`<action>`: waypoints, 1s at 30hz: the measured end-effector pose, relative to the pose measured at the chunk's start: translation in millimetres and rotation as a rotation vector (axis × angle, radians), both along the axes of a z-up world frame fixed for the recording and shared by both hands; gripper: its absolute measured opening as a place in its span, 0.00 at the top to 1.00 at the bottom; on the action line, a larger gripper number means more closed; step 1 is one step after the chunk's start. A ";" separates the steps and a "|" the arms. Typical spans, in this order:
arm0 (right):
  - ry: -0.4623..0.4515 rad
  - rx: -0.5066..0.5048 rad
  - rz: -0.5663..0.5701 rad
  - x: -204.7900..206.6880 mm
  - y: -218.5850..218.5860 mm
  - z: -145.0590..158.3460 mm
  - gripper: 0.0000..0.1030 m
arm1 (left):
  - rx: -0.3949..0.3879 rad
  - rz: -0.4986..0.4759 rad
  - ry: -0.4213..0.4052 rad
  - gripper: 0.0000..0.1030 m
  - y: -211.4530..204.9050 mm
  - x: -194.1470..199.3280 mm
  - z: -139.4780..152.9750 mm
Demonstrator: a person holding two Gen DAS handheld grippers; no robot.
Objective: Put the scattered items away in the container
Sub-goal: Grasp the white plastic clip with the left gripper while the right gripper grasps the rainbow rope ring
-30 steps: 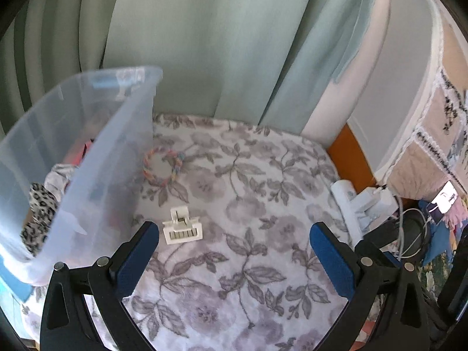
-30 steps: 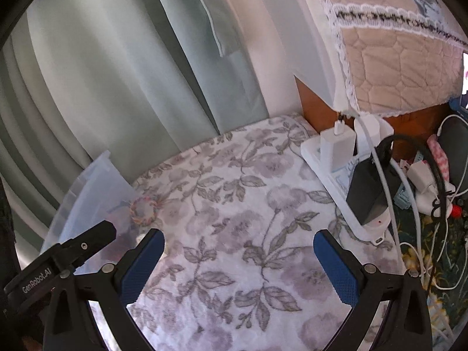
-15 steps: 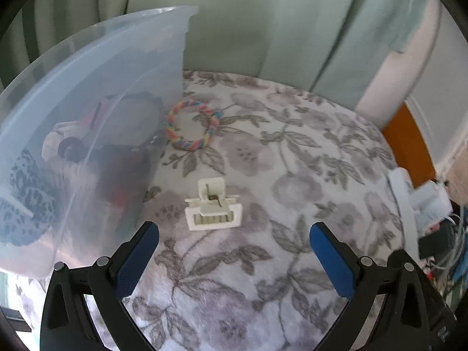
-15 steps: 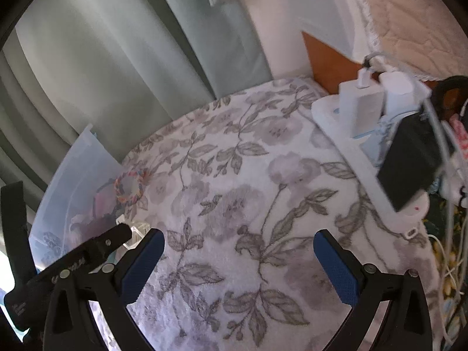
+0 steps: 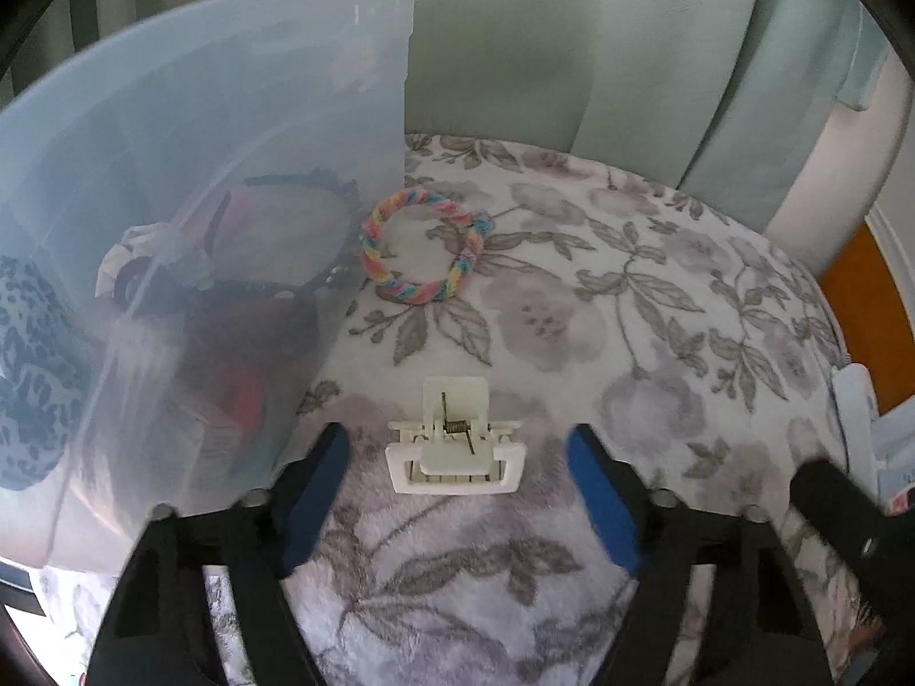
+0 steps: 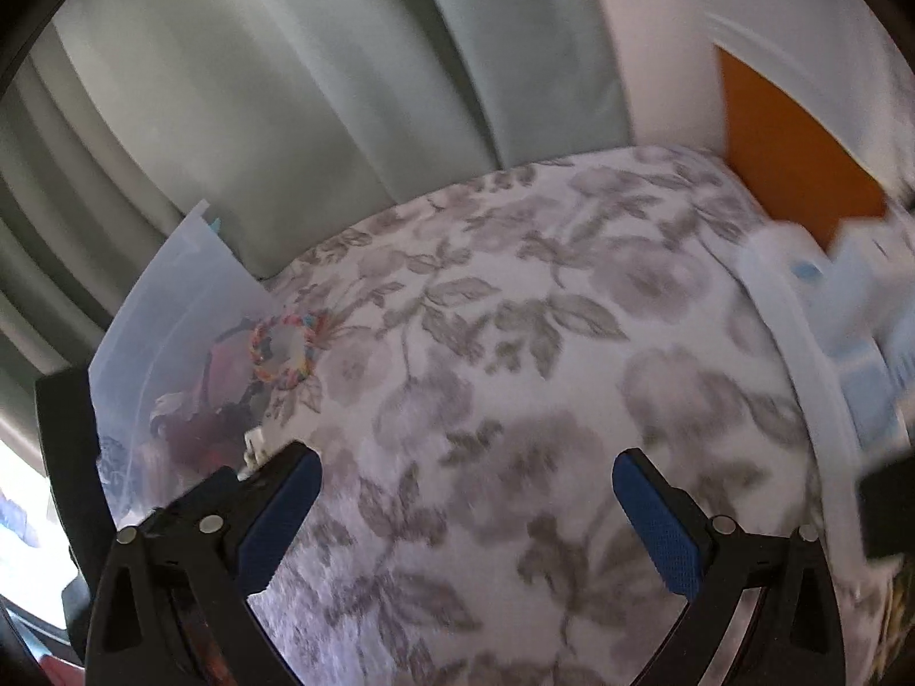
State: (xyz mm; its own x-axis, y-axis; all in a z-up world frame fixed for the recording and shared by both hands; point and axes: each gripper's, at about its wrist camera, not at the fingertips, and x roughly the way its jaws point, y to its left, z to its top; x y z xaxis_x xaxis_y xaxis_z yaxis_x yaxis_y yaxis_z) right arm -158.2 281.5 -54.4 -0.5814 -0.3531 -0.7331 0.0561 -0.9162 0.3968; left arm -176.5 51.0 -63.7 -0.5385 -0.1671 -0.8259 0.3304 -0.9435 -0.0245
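Power strip (image 6: pixel 812 343) blurred (right edge crops it).

White hair clip (image 5: pixel 456 445) and rainbow braided ring (image 5: pixel 424 246) lie beside translucent container (image 5: pixel 200 131).

Supporting surface: a bed (image 5: pixel 572 314), covered by a plush white blanket (image 6: pixel 514 400) printed with grey flowers and leaves.

Items laid directly on it:
- A translucent plastic container (image 5: pixel 200 171), set at the left edge; dark, red and patterned articles are seen through its wall.
- A pastel rainbow braided ring (image 5: pixel 423 246), laid flat just beside the container's right wall, toward the far edge.
- A white hair claw clip (image 5: pixel 454 440), laid nearer the near edge, apart from the ring.
- A white power strip (image 6: pixel 800 343), placed along the right edge; its details are blurred.
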 end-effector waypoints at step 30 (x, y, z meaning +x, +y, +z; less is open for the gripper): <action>0.022 -0.049 0.510 -137.7 -124.1 -33.5 0.31 | -0.013 0.151 0.081 0.49 -16.1 -42.9 -9.3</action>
